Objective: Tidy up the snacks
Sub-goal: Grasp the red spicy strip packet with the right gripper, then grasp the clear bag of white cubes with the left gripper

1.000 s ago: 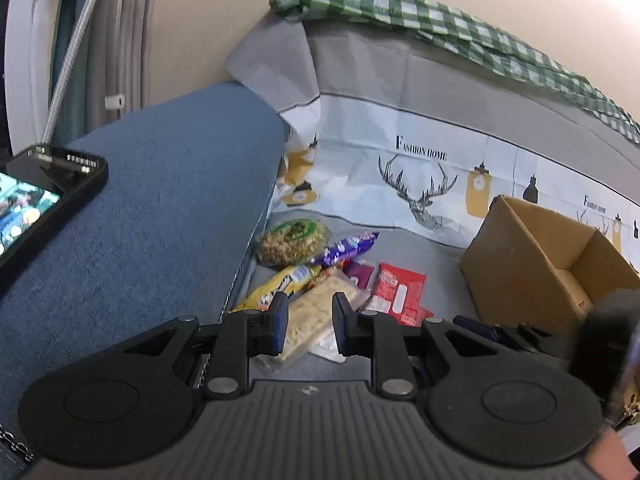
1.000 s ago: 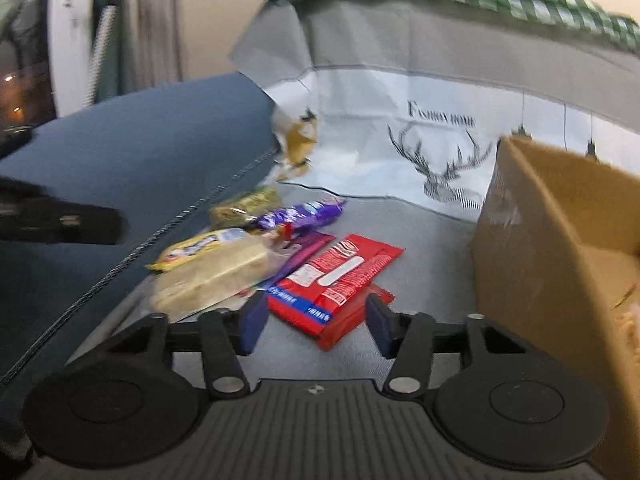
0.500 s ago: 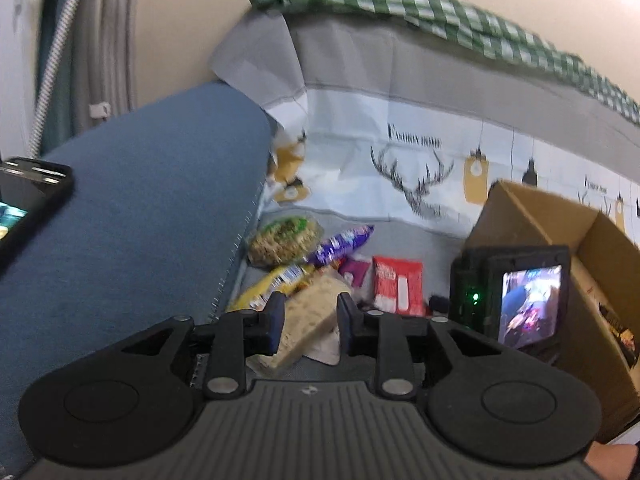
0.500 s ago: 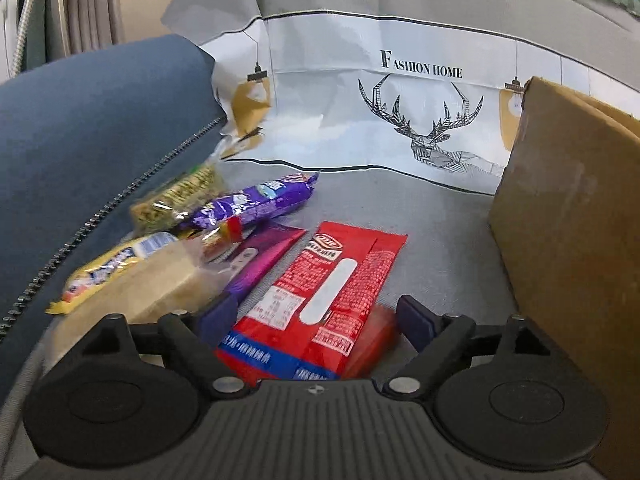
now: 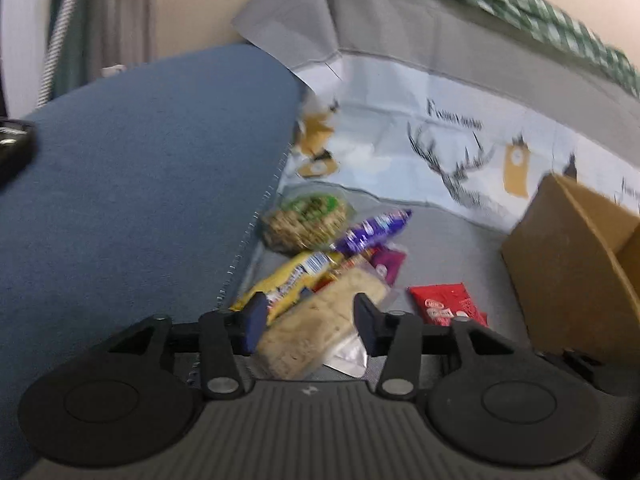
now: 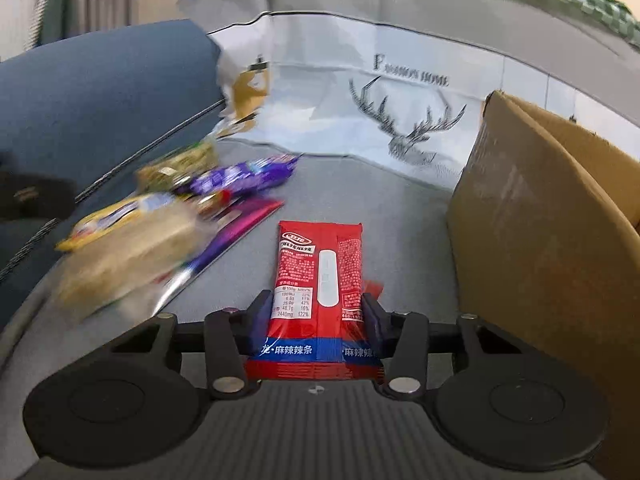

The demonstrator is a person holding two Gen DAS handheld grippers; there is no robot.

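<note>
- The right claw [image 6: 314, 320] is clamped on a red packet [image 6: 318, 280], one finger pressed to each long edge – the packet's blue lower band sits between the fingers and its red top points toward 12 o'clock.
- The left claw [image 5: 306, 322] stands apart around the near end of a pale cracker pack [image 5: 316, 320] in clear wrap; whether the fingers touch it I cannot tell.
- At 11 o'clock of that pack lies a yellow bar [image 5: 288, 280], and further toward 12 a round green-labelled snack [image 5: 306, 222] with a purple wrapper [image 5: 374, 228] just beside it at its 3 o'clock.
- A magenta sachet [image 5: 388, 262] lies partly under the cracker pack's far end.
- A second red packet [image 5: 446, 304] lies on the grey cover [image 5: 452, 248] at 3 o'clock of the left claw.
- A cardboard box [image 6: 532, 248] stands open at 3 o'clock in both views – near the red packets, apart from the pile.
- A blue cushion [image 5: 140, 184] fills the 9 o'clock side, the pile lying along its zipped edge.
</note>
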